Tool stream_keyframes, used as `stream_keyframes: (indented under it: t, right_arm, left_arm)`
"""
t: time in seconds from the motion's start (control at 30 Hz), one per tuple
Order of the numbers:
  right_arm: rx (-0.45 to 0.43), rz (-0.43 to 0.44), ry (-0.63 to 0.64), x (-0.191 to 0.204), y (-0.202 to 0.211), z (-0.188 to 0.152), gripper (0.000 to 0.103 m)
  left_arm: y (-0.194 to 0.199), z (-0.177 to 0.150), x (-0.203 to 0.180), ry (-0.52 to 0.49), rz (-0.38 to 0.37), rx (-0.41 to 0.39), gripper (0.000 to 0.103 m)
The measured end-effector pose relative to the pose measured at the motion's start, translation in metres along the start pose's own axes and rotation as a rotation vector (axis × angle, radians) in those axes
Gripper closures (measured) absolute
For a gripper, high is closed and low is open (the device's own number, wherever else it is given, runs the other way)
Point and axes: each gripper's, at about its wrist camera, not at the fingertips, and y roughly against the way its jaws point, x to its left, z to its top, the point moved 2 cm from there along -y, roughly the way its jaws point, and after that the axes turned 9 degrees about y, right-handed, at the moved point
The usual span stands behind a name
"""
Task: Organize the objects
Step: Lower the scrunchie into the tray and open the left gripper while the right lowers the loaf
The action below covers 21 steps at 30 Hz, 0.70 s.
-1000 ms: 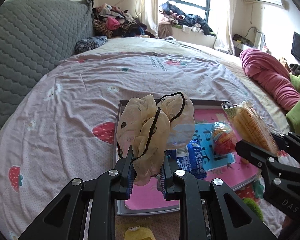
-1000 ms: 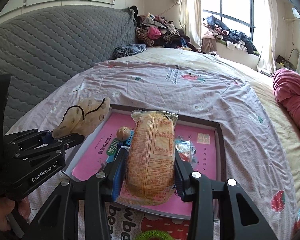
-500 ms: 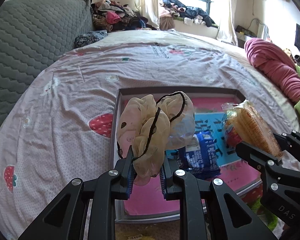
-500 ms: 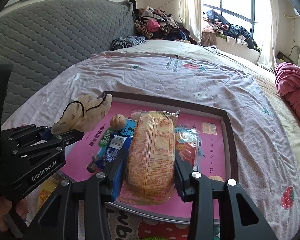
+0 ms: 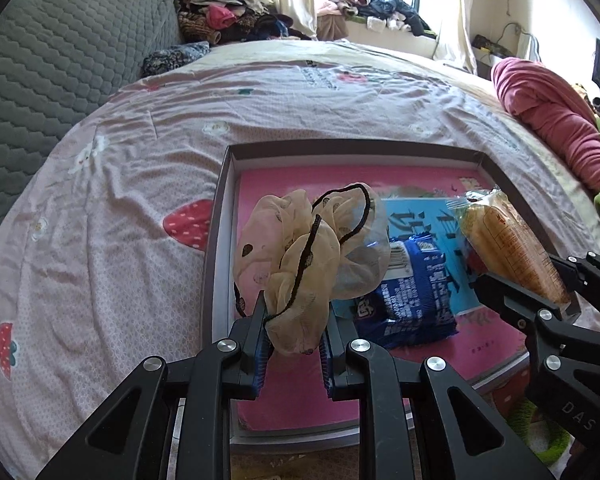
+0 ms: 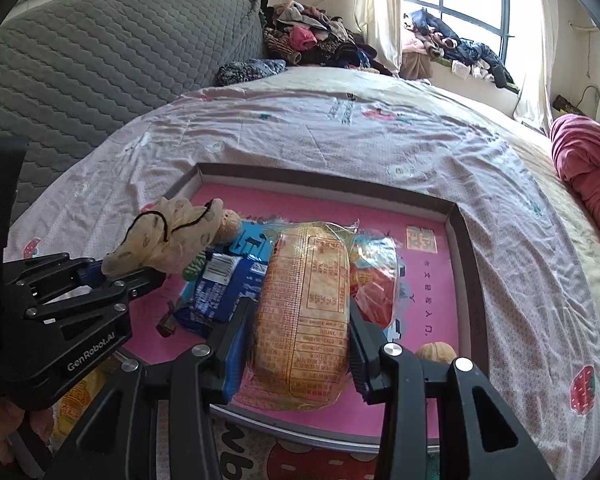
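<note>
Here, on the left, the left gripper (image 5: 294, 332) is clamped on a cream, dark-spotted hair scrunchie (image 5: 308, 256) with a thin black elastic looped through it. The fabric bunches between the two blue pads and billows up above the fingertips, over the near left part of a shallow tray (image 5: 220, 184) with a grey rim and a pink printed floor. The tray lies on a bed (image 5: 112, 184) covered with a pale sheet printed with strawberries.

Just right of the scrunchie, a blue snack packet (image 5: 408, 300) lies flat on the tray floor. In the right wrist view a small round brown ball (image 6: 229, 226) sits at the packet's far end, partly behind the scrunchie.

Further right, the right gripper (image 6: 300, 332) is closed on an orange-printed food packet (image 6: 304, 312) in clear wrap, its pads pressing both long sides, the packet pointing away along the fingers above the tray's middle. A red and clear wrapper (image 6: 374, 280) lies on the tray just to its right, and a second brown ball (image 6: 436, 350) rests near the tray's near right corner. A rolled pink blanket (image 6: 584, 160) lies on the bed far right.
</note>
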Motion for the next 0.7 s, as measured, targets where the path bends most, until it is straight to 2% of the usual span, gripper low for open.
stream_keyframes:
  t: [0.4, 0.5, 0.7]
  right_arm:
    - [0.044, 0.015, 0.011, 0.005, -0.015, -0.006, 0.059]
    - [0.062, 0.011, 0.012, 0.006, -0.019, -0.008, 0.059]
    - [0.080, 0.013, 0.000, 0.003, -0.023, -0.011, 0.058]
  left_arm:
    - [-0.007, -0.005, -0.004, -0.011, 0.007, 0.027, 0.080]
    - [-0.009, -0.007, -0.004, -0.015, 0.013, 0.038, 0.074]
    - [-0.011, -0.007, -0.003, -0.011, 0.007, 0.049, 0.071]
